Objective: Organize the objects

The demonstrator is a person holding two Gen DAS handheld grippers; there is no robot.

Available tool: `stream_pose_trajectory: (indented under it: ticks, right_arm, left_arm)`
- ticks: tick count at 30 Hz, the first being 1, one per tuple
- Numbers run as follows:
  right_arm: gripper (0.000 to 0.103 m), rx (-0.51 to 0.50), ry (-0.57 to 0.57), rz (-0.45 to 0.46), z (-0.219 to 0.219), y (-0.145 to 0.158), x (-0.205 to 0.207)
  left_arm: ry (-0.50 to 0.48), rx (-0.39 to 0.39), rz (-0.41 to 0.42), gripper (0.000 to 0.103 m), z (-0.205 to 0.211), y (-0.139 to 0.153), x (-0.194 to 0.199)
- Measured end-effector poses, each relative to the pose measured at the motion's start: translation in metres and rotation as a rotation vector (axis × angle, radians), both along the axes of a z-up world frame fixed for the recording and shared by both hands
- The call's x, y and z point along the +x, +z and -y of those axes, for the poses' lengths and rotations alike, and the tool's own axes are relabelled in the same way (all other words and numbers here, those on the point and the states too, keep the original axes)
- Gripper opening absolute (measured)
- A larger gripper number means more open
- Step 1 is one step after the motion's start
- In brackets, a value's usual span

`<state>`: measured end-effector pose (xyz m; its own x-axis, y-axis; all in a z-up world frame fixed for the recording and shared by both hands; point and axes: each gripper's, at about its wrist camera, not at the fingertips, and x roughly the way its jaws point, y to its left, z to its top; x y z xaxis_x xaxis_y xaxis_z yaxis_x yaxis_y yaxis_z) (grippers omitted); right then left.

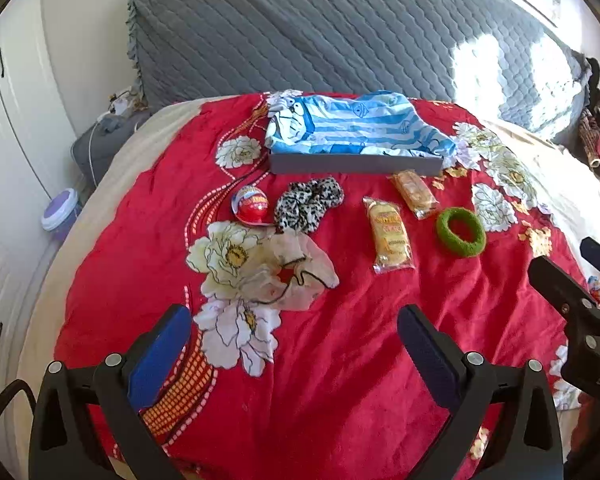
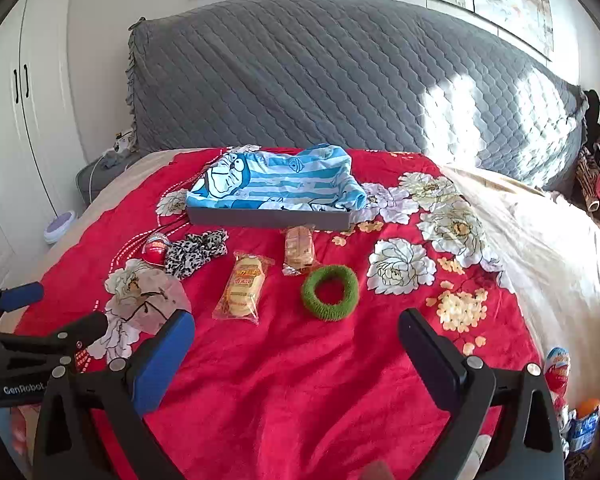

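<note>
Both the left tool (image 1: 294,344) and right tool (image 2: 296,344) gape fully, empty, above the red flowered bedspread (image 2: 300,380). Ahead of them lie a green fuzzy ring (image 2: 330,293), yellow wrapped biscuits (image 2: 242,289) and, farther off, a grey shallow box (image 2: 268,218).

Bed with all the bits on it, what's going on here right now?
Nothing is picked up yet. Both tongs, left and right, hover open and empty over the red floral blanket. Laid out ahead are a red egg toy, a leopard scrunchie, two snack packets, a green ring and a pale cloth. The grey tray behind them holds only a blue striped cloth.
</note>
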<state>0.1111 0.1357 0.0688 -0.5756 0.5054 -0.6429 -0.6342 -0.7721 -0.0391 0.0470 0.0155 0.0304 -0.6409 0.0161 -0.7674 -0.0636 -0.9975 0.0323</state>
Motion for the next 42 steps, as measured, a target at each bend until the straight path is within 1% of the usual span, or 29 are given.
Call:
stream_pose_trajectory:
  ticks: [4,8,10,20,28,32,34,36,42]
  right_arm:
    - [0.102,0.001,0.004,0.011,0.004,-0.001,0.002]
    - [0.102,0.015,0.009,0.024,0.008,-0.001,0.005]
    - [0.102,0.015,0.007,0.025,0.010,0.000,0.006]
    - [0.102,0.023,0.016,0.040,0.020,0.001,0.014]
    - [0.102,0.018,-0.002,0.034,0.015,0.002,0.013]
    - [0.102,0.019,-0.002,0.028,0.013,0.003,0.012]
    - [0.102,0.024,0.001,0.031,0.013,0.003,0.009]
    - [0.102,0.027,0.001,0.032,0.014,0.003,0.007]
    - [0.102,0.024,0.009,0.043,0.012,0.000,0.000]
  left_arm:
    - [0.000,-0.014,0.009,0.103,0.001,0.000,0.005]
    - [0.001,0.016,0.046,0.103,0.004,-0.002,0.008]
    - [0.000,0.021,0.052,0.103,0.005,-0.004,0.012]
    - [-0.053,-0.041,0.062,0.103,-0.007,-0.013,0.025]
    - [-0.010,-0.022,0.079,0.103,-0.001,-0.019,0.013]
    - [-0.023,-0.034,0.054,0.103,-0.003,-0.017,0.009]
    - [-0.036,-0.020,0.057,0.103,-0.002,-0.017,0.005]
    - [-0.029,-0.025,0.050,0.103,-0.002,-0.018,0.002]
    - [-0.033,-0.018,0.083,0.103,0.001,-0.032,-0.010]
